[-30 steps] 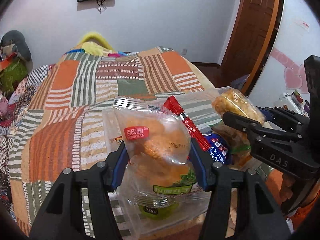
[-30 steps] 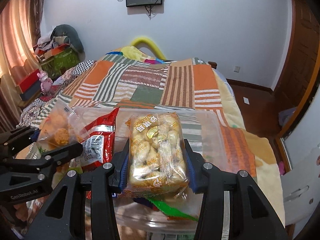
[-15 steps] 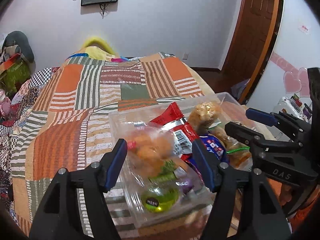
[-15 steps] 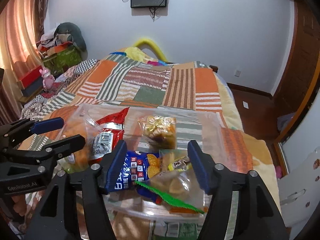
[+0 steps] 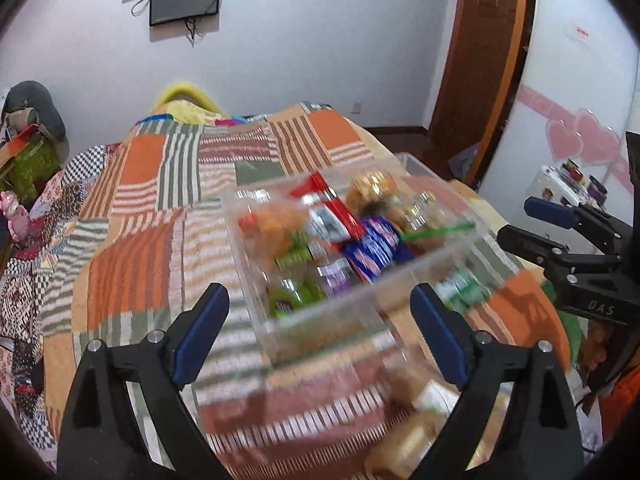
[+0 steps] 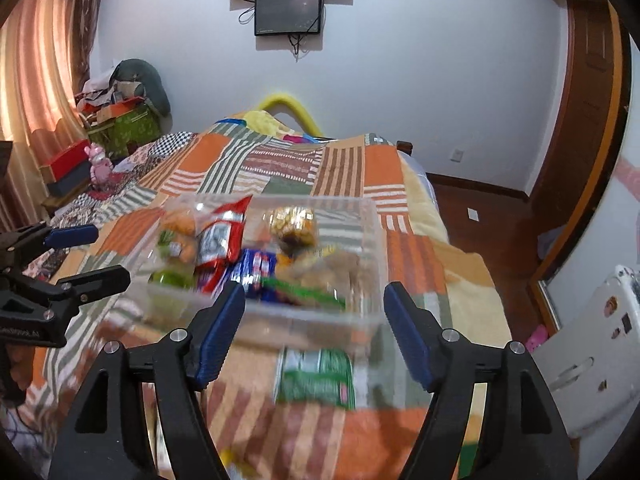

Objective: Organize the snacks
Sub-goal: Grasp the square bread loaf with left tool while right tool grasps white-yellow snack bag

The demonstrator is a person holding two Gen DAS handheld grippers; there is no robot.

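Both the left gripper (image 5: 320, 320) and right gripper (image 6: 314, 320) have just been opening and hang spread and empty. The snacks (image 6: 224, 236) lie in the clear box (image 6: 372, 240) at twelve o'clock; a green packet (image 6: 316, 376) at six o'clock likely remains.

Patchwork-quilted bed (image 6: 280, 168), white walls (image 6: 420, 80)
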